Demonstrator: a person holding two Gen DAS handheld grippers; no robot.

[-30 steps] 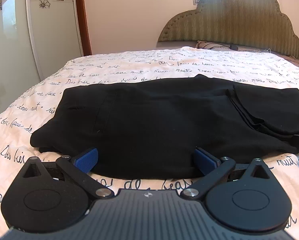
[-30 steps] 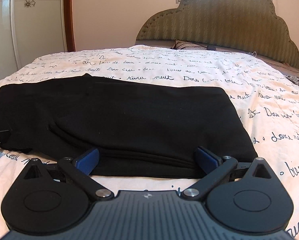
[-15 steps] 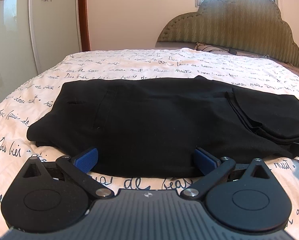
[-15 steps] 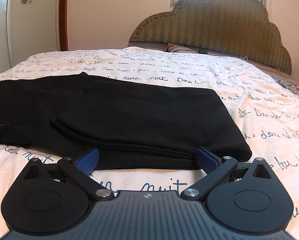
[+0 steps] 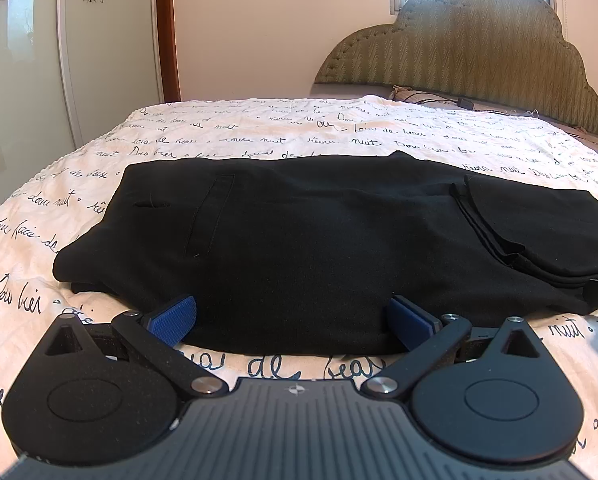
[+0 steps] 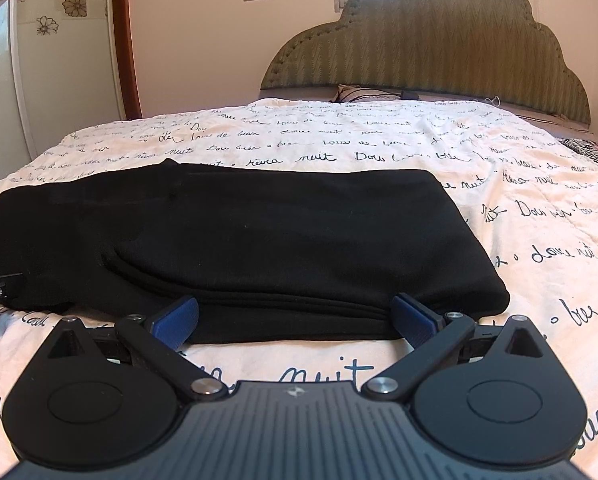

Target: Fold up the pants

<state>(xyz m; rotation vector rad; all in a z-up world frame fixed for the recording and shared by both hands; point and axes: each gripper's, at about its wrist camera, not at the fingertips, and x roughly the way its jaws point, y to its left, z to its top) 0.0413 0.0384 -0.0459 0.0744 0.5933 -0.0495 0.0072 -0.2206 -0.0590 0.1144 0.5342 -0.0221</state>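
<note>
Two grippers, left (image 5: 293,318) and right (image 6: 295,318), sit low at the near edge of the black pants (image 5: 319,248), jaws spread wide and holding nothing. The pants lie folded across the bed (image 5: 299,132).

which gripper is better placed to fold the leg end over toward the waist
Right. The right hand-held gripper faces the doubled leg end of the pants; the left hand-held gripper faces the pocket end. Both are open.
</note>
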